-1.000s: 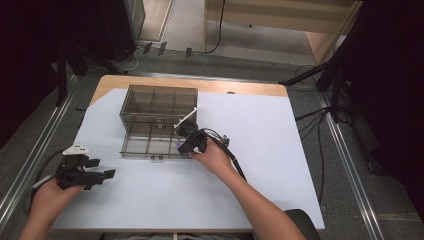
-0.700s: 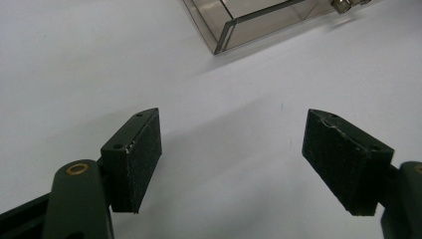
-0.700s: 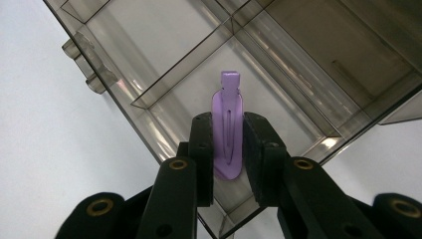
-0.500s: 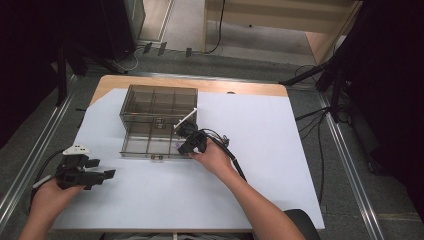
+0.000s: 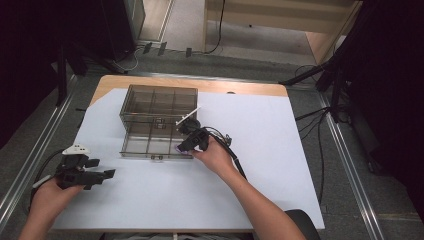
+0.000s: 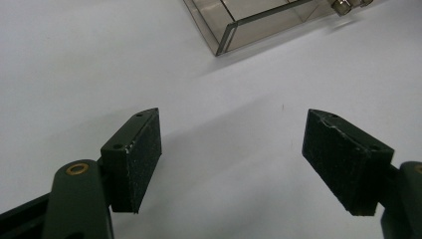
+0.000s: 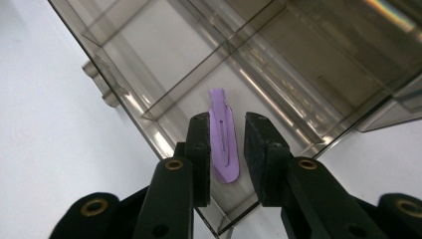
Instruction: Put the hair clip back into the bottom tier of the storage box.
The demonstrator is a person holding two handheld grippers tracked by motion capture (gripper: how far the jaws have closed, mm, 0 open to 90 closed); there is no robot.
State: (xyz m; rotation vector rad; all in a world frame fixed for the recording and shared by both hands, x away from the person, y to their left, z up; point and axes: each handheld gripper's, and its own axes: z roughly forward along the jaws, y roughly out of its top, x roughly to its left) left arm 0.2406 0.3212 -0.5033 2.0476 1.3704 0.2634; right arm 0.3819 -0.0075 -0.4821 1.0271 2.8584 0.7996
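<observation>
Looking down in the high view, the right gripper (image 5: 186,145) reaches over the near right corner of a clear compartment box (image 5: 159,102) on the white table (image 5: 270,150), while the left gripper (image 5: 102,174) rests apart, nearer the person. Its own view shows the left jaws spread wide over bare table, the box corner ahead. The right gripper view shows a purple hair clip (image 7: 224,139) between the slightly parted jaws, inside a box compartment; whether they grasp it cannot be told.

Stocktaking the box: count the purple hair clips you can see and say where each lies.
1. A purple hair clip lies flat in a near-corner compartment of the clear box, between the right claw fingers. Other compartments look empty, though glare could hide something.
</observation>
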